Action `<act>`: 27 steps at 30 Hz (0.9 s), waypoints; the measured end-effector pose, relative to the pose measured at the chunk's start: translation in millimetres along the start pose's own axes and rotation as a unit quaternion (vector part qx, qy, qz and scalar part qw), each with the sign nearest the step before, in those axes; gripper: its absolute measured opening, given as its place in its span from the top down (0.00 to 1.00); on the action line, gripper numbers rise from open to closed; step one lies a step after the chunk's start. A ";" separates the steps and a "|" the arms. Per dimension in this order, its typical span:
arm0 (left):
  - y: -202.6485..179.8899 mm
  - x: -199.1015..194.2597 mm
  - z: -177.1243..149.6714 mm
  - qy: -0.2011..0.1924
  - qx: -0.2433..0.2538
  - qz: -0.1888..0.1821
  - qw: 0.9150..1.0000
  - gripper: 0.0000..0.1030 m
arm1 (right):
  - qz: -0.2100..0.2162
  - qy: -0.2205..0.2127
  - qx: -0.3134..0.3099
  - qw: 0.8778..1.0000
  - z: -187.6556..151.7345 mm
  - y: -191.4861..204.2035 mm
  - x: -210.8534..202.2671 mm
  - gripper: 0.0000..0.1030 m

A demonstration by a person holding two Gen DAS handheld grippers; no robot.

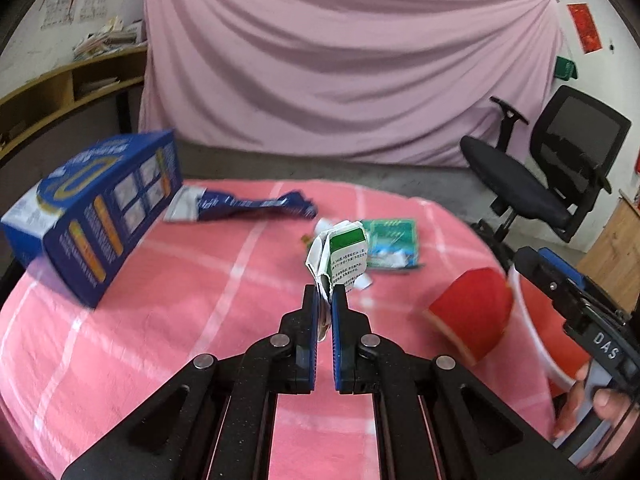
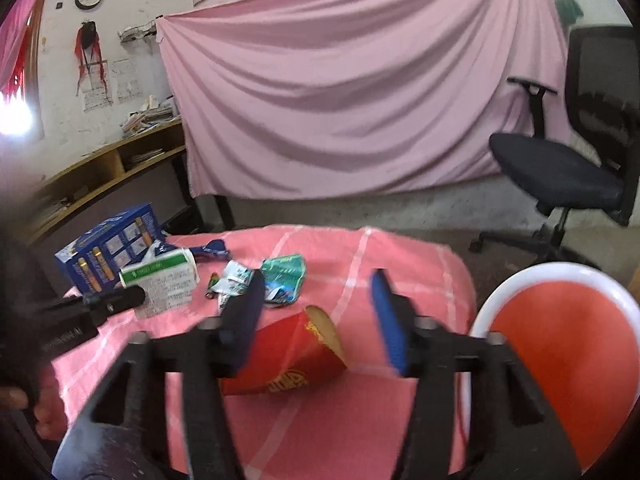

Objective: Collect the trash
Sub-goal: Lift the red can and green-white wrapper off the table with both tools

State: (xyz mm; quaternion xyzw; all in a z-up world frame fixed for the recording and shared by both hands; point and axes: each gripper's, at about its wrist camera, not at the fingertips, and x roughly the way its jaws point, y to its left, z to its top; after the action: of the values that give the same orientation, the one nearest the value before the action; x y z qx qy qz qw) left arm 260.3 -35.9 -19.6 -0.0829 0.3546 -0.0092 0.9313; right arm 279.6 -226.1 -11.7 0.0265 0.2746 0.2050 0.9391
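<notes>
Left gripper (image 1: pixel 325 294): jaws clamped together on the lower edge of a flattened green-and-white carton (image 1: pixel 344 256), which is held upright above the pink checked tablecloth (image 1: pixel 168 328), clear of its surface. Right gripper (image 2: pixel 318 280): jaws wide apart, hanging over a red paper cup (image 2: pixel 296 356); the cup lies on its side on the tablecloth with its open mouth facing away from the camera, between the two fingers but touched by neither, as far as the blur allows. Positions below are given relative to the red paper cup. Red bin with white rim (image 2: pixel 560 344): just to the right of the cup, beside the table edge, its mouth facing the camera. Green foil wrapper (image 2: pixel 286 274): beyond the cup, flat on the cloth, with small white and green scraps (image 2: pixel 234 280) at its left. Crumpled blue wrapper (image 1: pixel 256 204): farther beyond and to the left, stretched out near the far table edge. Blue box (image 1: pixel 88 216): far left of the cup, at the table's left edge, tilted in the left wrist view. Black office chair (image 1: pixel 560 168): beyond and to the right, on the floor. Pink sheet (image 1: pixel 344 60): draped across the background behind the table. Wooden shelf (image 2: pixel 108 168): far left, against the wall.
</notes>
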 end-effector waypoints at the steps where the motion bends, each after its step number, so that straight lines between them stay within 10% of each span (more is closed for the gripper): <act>1: 3.2 0.6 -1.2 0.005 -0.005 0.002 1.000 0.96 | 0.005 0.016 -0.002 1.000 -0.9 1.1 4.5 0.19; 8: 33.7 -0.3 -4.9 0.023 -0.057 0.002 0.998 0.96 | 0.038 0.082 -0.028 0.996 -8.0 13.3 24.6 0.00; 27: 33.8 -11.7 -2.0 0.008 -0.045 0.004 0.999 0.96 | 0.000 0.159 -0.104 0.982 -20.3 37.3 52.4 0.02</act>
State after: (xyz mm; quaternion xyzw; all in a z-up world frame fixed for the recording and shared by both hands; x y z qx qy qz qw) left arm 248.8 -2.0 -18.8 -0.1232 0.3620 0.0099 0.9239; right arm 295.2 -172.4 -49.3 -0.1039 0.3977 0.2336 0.8812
